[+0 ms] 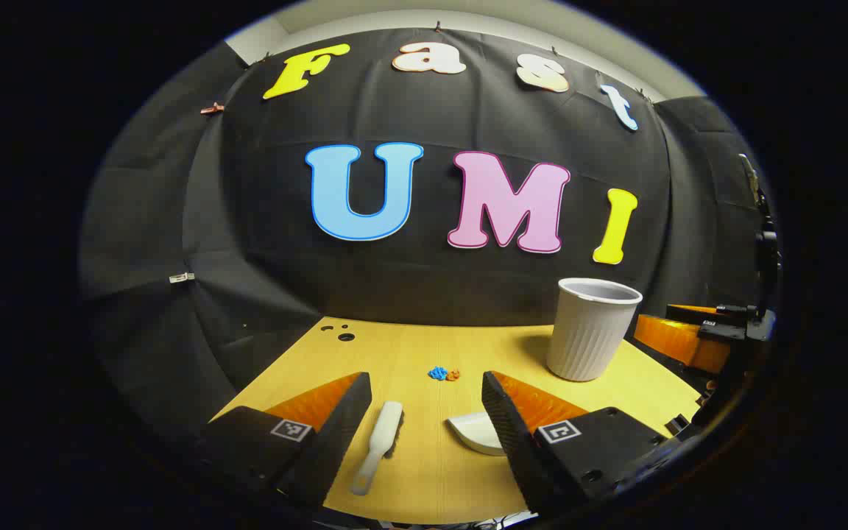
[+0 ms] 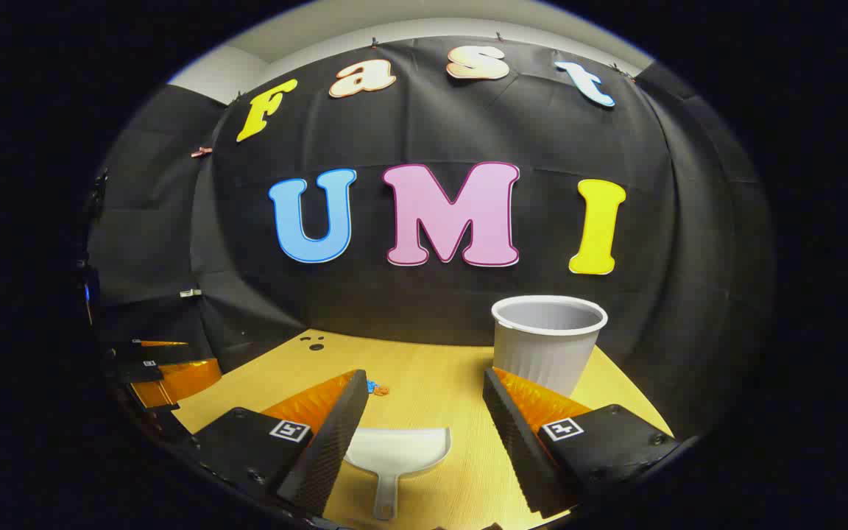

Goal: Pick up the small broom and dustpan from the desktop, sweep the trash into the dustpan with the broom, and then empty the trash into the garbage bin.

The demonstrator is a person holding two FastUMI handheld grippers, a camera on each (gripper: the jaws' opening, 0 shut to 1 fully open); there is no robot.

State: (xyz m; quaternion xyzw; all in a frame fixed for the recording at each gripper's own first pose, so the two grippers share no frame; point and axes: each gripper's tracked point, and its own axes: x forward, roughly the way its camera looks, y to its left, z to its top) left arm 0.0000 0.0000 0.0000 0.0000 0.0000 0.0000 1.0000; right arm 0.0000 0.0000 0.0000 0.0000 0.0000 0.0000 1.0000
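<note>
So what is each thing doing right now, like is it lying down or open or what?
Broom: lying flat on the desk, not held.
Dustpan: lying flat, handle toward the camera, not held.
Trash: small bits loose on the desk, not swept.
Garbage bin: upright, top open.
Left gripper: open, holding nothing.
Right gripper: open, holding nothing.
</note>
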